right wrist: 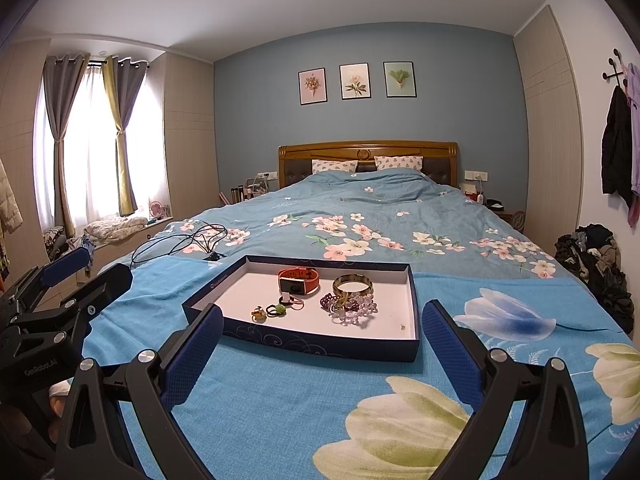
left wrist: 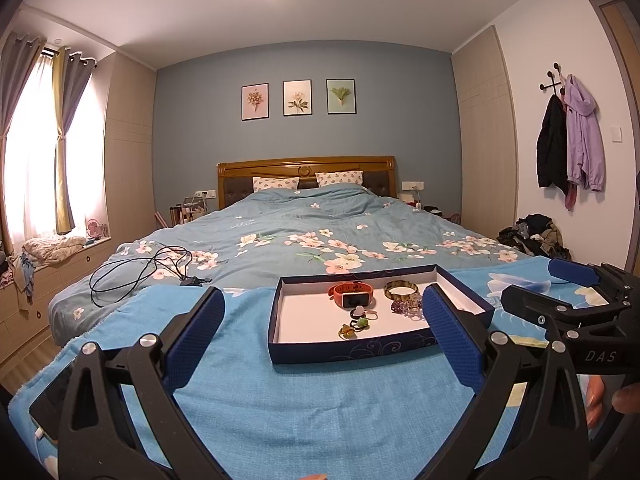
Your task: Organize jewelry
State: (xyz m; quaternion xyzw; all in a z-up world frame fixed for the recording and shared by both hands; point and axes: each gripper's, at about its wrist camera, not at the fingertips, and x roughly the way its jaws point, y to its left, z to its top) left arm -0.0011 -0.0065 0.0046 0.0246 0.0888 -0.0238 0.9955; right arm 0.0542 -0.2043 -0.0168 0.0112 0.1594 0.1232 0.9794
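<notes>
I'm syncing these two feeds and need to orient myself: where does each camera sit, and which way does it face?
Left wrist view: sits on the left gripper, above the blue blanket at the bed's foot, facing the headboard; its open fingers frame the tray; the right gripper and some fingertips show at right.
Right wrist view: sits on the right gripper, further right, facing likewise; the left gripper shows at left.
Shared: tray, orange watch, bangle, headboard.

A lived-in home bedroom.

A large bed with a floral blue duvet, two pillows and a wooden headboard stands against a blue wall with three framed flower prints; curtained window, coats on wall hooks.
</notes>
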